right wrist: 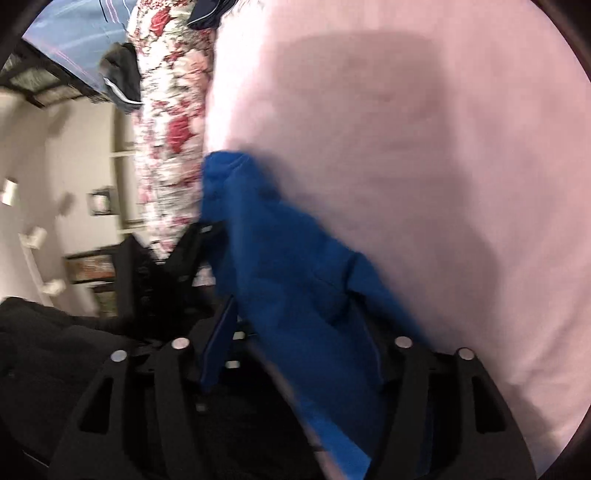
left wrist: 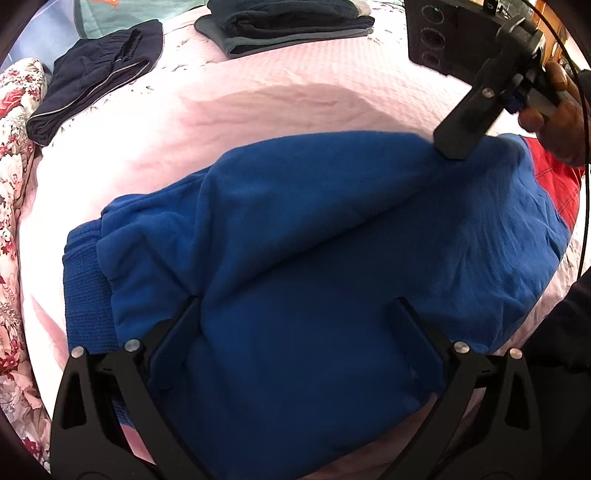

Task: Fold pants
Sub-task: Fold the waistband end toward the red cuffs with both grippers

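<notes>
A: The blue fleece pants (left wrist: 314,240) lie folded over on the pink bedspread (left wrist: 258,99), filling the centre and lower part of the left wrist view. Their long axis runs from the ribbed waistband (left wrist: 83,280) at lower left up to the far end at upper right.

B: And the tools?

A: The left gripper (left wrist: 295,314) sits low in the frame, pointing steeply down, its fingers spread wide over the near fold with the cloth bulging between them. They do not look to pinch it. The right gripper (left wrist: 452,149) comes in from the upper right with its tip at the far end of the pants. In its own blurred view (right wrist: 295,325) the jaws stand apart with blue cloth draped loosely between.

B: So which hand leads?

A: Likely the right: it is on the end that another fold would carry down the long axis toward the waistband, while the left is placed to pin the near side.

B: Anything else nearby?

A: Dark navy shorts (left wrist: 96,88) at upper left, a folded dark stack (left wrist: 284,26) at top centre, both well apart.
</notes>
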`<state>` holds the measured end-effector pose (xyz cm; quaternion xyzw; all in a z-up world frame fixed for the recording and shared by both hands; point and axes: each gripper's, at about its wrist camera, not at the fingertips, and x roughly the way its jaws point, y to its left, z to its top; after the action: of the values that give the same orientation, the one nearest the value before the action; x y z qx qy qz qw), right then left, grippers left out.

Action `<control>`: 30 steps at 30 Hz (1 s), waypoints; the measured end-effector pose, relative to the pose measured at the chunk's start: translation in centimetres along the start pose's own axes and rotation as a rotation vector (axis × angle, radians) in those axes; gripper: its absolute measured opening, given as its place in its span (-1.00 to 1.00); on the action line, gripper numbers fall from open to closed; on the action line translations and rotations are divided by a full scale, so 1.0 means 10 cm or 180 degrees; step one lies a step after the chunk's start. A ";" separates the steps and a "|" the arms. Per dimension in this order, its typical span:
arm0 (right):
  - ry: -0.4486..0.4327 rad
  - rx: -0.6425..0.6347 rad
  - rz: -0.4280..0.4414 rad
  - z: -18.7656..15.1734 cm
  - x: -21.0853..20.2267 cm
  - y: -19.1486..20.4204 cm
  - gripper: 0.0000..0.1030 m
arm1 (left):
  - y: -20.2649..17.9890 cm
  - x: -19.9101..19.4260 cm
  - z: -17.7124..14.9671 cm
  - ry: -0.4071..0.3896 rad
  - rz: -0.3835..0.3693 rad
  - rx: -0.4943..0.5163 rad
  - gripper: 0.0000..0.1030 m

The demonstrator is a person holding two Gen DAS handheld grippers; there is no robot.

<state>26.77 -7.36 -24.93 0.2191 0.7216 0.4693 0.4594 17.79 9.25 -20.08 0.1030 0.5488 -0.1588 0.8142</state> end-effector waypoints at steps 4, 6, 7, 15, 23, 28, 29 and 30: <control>-0.0327 0.0333 0.0555 0.07 -0.06 -0.16 0.27 | 0.01 0.03 0.04 0.0020 0.0004 0.0000 0.96; -0.0624 0.0526 0.0796 0.05 -0.17 -0.25 0.27 | 0.02 0.04 0.05 0.0022 0.0009 -0.0003 0.96; -0.0780 0.0592 0.0913 0.03 -0.24 -0.29 0.27 | 0.02 0.03 0.05 0.0023 0.0010 -0.0004 0.96; -0.1611 0.0731 0.0933 -0.15 -0.72 -0.38 0.22 | 0.04 0.06 0.06 0.0013 0.0023 -0.0002 0.96; -0.1064 0.0509 -0.0017 0.00 -0.68 -0.14 0.06 | 0.03 0.04 0.03 -0.0028 0.0030 0.0007 0.96; -0.0560 0.0011 -0.1000 0.20 -0.34 0.14 -0.53 | 0.03 0.04 0.01 -0.0031 0.0030 0.0004 0.96; -0.0520 -0.0099 -0.1183 0.22 -0.28 0.20 -0.80 | 0.03 0.04 0.00 -0.0031 0.0031 0.0003 0.96; -0.0506 -0.0226 -0.1427 0.24 -0.23 0.28 -0.91 | 0.02 0.04 0.00 -0.0043 0.0031 0.0007 0.96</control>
<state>29.64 -6.66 -21.73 0.0733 0.6968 0.3620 0.6149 18.03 9.41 -20.45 0.1054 0.5427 -0.1561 0.8185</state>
